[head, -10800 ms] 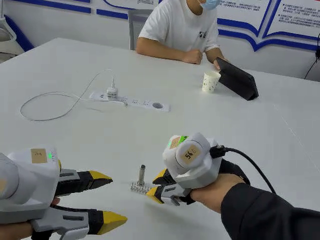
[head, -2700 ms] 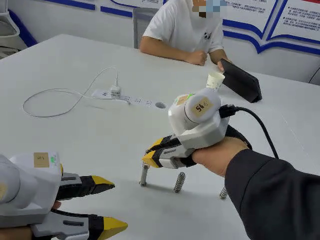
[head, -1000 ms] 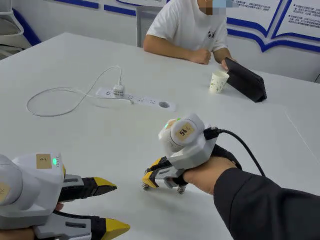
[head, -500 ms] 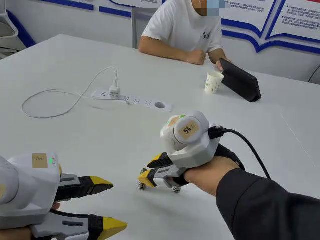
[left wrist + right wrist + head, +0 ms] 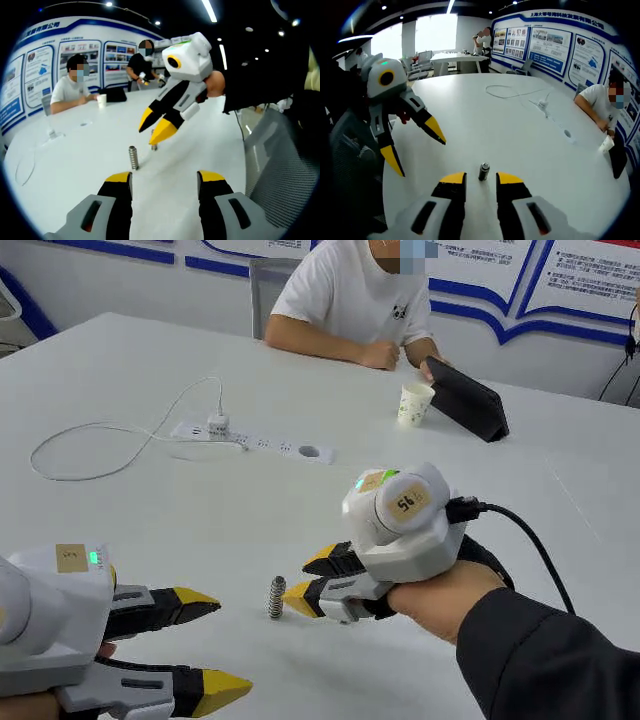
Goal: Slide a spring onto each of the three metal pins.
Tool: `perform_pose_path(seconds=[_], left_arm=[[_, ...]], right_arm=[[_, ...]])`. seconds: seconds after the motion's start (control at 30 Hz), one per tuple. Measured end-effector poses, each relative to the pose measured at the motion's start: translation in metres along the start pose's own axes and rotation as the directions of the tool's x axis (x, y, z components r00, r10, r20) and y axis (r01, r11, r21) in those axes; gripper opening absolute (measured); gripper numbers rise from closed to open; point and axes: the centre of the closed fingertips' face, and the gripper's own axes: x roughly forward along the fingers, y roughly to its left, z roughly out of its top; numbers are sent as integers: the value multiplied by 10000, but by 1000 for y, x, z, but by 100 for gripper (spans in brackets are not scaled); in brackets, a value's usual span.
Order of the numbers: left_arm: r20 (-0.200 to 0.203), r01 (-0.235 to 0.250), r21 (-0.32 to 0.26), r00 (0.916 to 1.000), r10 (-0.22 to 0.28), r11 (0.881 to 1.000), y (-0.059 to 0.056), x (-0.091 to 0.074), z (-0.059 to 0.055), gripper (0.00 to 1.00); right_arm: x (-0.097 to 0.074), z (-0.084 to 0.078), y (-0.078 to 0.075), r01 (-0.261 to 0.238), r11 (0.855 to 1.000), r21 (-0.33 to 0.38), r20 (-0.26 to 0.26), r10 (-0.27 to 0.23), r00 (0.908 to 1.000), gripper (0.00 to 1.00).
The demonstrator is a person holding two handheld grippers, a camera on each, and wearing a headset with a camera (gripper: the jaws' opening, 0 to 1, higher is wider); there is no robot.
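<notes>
Toward the near edge of the bench (image 5: 150, 510) a metal pin (image 5: 276, 585) stands upright with a spring (image 5: 275, 602) coiled round it; the right tongs (image 5: 303, 580) sit just beside it, parted and empty; the left tongs (image 5: 225, 643) gape wide, holding nothing. Pin and spring look light, slick and easily toppled; a spring would probably squash if pinched hard, so a gentle grip across mid-coil seems best.
</notes>
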Motion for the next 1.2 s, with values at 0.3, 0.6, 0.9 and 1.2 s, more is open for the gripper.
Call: perform_pose_path(seconds=[0.3,0.6,0.9,1.2], left_arm=[[38,-54,-7,10000,54,10000,0,0,2,54],[56,-86,-20,9999,86,10000,1,0,4,55],[50,-84,-69,10000,85,9999,-2,-1,4,56],[47,-93,-114,9999,94,9999,-4,-2,4,57]], right_arm=[[-20,-2,0,161,9998,92,394,-164,9991,26],[-38,-9,-2,385,9990,207,673,-399,9969,27],[-57,-20,-6,680,9969,395,844,-712,9939,28],[-79,-32,-12,1063,9925,601,1027,-1121,9884,29]])
